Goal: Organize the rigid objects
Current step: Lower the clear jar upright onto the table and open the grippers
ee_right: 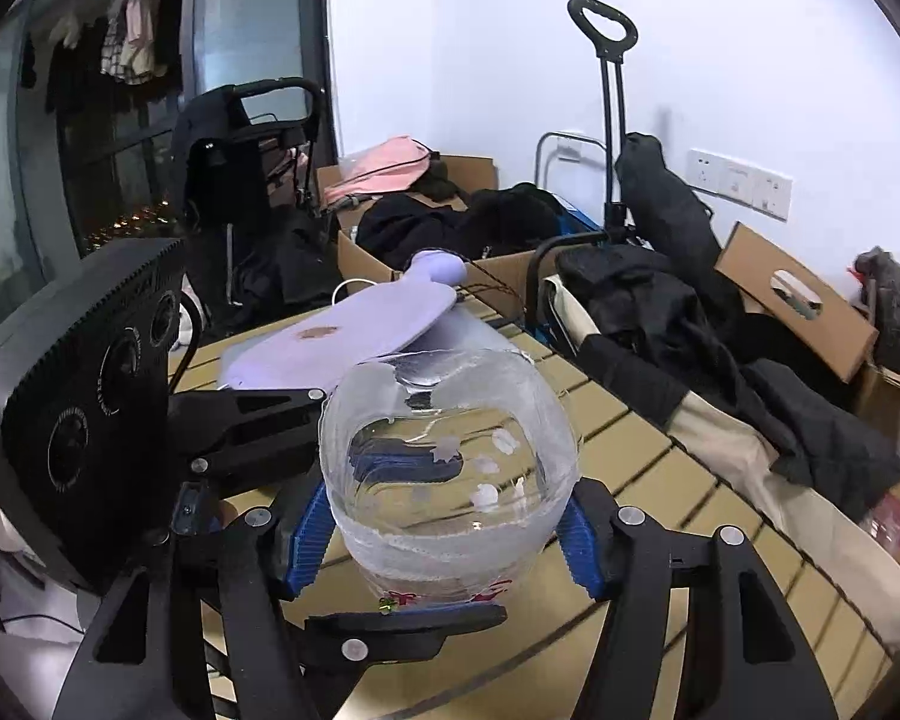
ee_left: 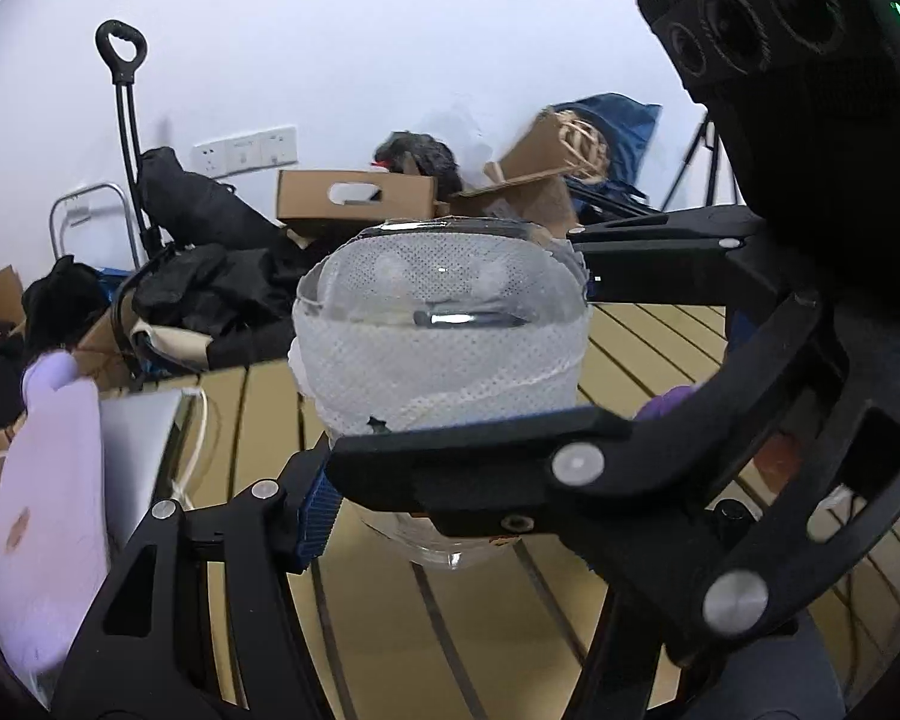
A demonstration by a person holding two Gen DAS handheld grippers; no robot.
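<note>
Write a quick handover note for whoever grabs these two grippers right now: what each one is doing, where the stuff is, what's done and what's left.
Right gripper: blue pads against both sides of the clear plastic container, apparently holding it over the slatted table.
Left gripper: its fingers also bracket that container from the other side, so both meet on it.
The container has white mesh tape around it and an open cut top.
A lilac paddle-shaped board lies on a grey laptop further back on the table.
Done: container gripped. Left: place it, then likely sort the rest.
</note>
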